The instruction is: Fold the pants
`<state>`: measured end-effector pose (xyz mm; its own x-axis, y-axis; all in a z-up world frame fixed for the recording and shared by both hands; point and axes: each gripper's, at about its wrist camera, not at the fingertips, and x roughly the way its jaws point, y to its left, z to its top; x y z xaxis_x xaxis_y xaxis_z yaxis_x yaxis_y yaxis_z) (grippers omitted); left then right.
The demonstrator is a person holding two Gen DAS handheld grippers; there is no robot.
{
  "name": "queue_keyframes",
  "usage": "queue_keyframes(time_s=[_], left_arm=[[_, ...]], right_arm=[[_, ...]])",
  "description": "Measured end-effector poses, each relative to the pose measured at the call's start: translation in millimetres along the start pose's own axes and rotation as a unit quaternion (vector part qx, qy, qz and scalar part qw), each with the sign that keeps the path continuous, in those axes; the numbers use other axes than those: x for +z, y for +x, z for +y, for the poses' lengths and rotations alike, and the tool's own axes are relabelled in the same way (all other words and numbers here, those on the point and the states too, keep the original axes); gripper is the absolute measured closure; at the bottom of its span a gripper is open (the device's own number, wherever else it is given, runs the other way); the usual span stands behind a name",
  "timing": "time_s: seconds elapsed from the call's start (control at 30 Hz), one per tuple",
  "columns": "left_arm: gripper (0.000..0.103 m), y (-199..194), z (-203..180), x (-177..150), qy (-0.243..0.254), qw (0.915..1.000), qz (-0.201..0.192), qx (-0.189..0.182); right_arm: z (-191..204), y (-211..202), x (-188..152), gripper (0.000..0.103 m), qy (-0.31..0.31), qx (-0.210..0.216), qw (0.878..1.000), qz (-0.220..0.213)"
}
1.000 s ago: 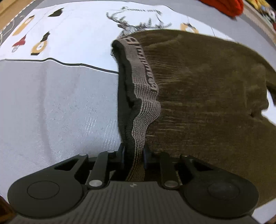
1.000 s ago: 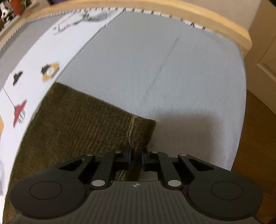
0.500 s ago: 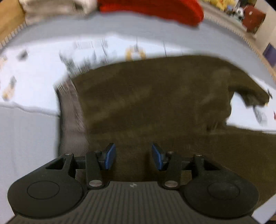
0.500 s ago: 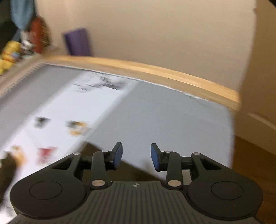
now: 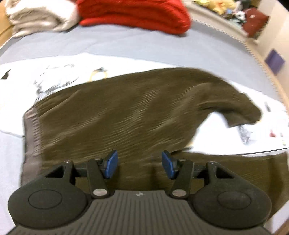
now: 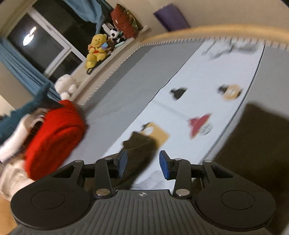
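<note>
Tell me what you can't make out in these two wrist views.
- Left wrist: the near edge of the brown pants is hidden behind the left gripper.
- Left wrist: the waistband lettering is motion-blurred.
- Right wrist: the prints on the white sheet are smeared.

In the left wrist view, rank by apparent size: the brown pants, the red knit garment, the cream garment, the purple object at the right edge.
1. brown pants, though nearest the camera
2. red knit garment, partly cropped
3. cream garment, also cropped
4. purple object
</note>
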<state>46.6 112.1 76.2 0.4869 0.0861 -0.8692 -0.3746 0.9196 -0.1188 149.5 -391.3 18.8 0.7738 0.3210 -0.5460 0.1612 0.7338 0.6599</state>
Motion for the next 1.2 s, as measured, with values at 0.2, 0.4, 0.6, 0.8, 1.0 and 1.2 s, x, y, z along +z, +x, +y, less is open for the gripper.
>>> queue_keyframes(time_s=[0.2, 0.4, 0.6, 0.8, 1.0, 1.2], left_arm=[[0.039, 15, -47, 8, 0.028, 0.9995, 0.000, -0.015], [0.039, 52, -46, 13, 0.027, 0.9995, 0.017, -0.007], [0.039, 66, -30, 21, 0.008, 0.9996, 0.027, -0.004], [0.039, 65, -11, 30, -0.009, 0.9996, 0.025, 0.006], [0.039, 65, -3, 44, -0.018, 0.9997, 0.018, 0.001], [0.039, 61, 1, 53, -0.033, 0.9994, 0.010, -0.004]], right_arm=[[-17, 71, -24, 0.063, 0.053, 0.010, 0.998, 0.035], [-25, 132, -4, 0.063, 0.083, 0.030, 0.995, 0.037], [-33, 203, 26, 0.062, 0.064, -0.003, 0.995, 0.079], [10, 262, 38, 0.062, -0.066, -0.012, 0.987, 0.149], [64, 270, 36, 0.092, -0.233, -0.073, 0.949, 0.199], [74, 149, 63, 0.093, -0.134, -0.026, 0.990, 0.021]])
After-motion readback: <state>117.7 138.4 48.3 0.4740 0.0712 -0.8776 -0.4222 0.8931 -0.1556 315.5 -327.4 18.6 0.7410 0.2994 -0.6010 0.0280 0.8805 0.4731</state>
